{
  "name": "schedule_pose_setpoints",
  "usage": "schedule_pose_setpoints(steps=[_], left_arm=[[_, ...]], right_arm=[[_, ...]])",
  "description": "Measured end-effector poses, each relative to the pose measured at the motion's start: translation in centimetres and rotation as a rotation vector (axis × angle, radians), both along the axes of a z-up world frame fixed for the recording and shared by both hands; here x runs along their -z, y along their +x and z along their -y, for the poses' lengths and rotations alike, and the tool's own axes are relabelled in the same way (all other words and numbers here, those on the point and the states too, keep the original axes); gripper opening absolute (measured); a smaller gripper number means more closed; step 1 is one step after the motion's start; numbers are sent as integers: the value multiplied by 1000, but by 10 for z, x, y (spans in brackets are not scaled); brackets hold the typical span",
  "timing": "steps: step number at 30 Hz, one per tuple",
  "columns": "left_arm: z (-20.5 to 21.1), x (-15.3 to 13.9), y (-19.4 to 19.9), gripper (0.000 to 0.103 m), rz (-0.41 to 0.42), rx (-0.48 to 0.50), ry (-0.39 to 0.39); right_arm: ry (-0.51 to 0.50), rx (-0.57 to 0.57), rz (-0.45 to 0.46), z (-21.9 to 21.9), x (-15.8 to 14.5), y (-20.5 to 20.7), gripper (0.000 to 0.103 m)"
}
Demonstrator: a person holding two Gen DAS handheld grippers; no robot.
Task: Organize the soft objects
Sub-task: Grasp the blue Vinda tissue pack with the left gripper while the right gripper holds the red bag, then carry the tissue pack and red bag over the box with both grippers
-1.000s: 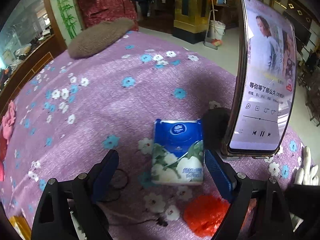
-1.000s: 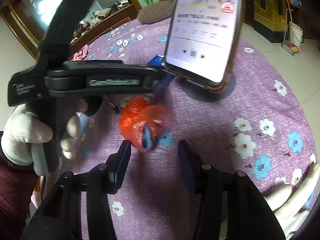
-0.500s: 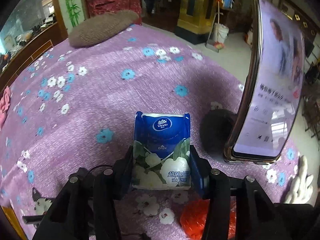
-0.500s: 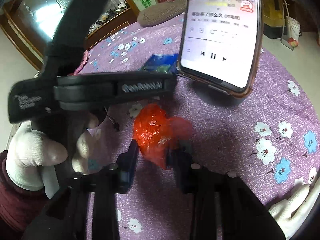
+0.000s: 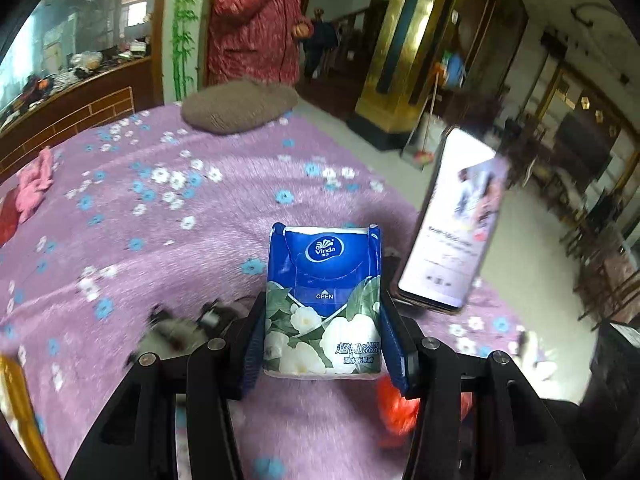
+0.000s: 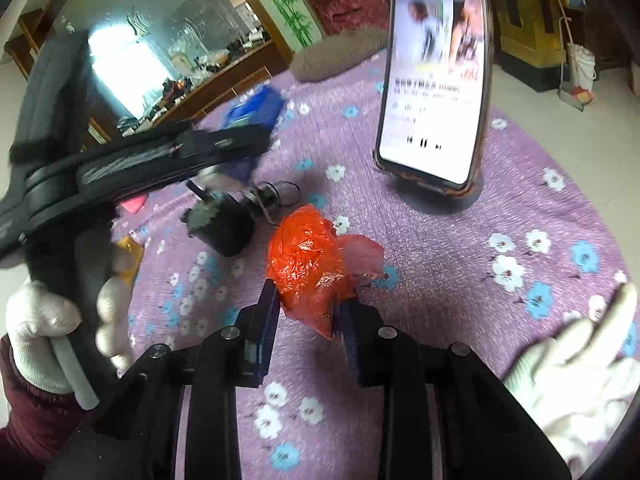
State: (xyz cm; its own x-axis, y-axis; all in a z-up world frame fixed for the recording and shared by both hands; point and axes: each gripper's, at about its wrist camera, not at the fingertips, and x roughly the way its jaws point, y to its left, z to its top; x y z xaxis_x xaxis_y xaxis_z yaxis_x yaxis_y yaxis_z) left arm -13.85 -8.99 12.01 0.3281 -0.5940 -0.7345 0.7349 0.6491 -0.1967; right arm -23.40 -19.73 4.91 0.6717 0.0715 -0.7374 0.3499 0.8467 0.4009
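Observation:
My left gripper [image 5: 324, 344] is shut on a blue and white Vinda tissue pack [image 5: 324, 300] and holds it above the purple flowered cloth [image 5: 160, 240]. The pack also shows blurred in the right wrist view [image 6: 256, 108], with the left gripper's body [image 6: 140, 164] in a white-gloved hand. My right gripper [image 6: 310, 312] is shut on a crumpled red plastic bag [image 6: 308, 264], just above the cloth. A bit of the red bag shows in the left wrist view [image 5: 394, 404].
A phone [image 6: 436, 80] with a lit screen stands on a dark round stand [image 6: 440, 200]; it also shows in the left wrist view [image 5: 456, 224]. A black charger with cable [image 6: 228, 220] lies left of the bag. A brown cushion [image 5: 240, 106] and pink cloth [image 5: 36, 180] lie farther off.
My left gripper closed on the tissue pack and lifted it off the cloth. My right gripper closed on the red bag and raised it slightly.

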Motion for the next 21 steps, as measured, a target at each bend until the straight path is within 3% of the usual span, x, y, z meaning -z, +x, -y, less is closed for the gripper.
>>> schedule_pose_setpoints(steps=[4, 8, 21], left_arm=[[-59, -28, -25, 49, 47, -23, -94], [-119, -42, -52, 49, 128, -71, -135], [-287, -23, -104, 50, 184, -329, -181]], right_arm=[[3, 7, 31, -10, -14, -17, 27], [9, 5, 53, -23, -19, -24, 27], [-56, -126, 96, -91, -42, -25, 27]])
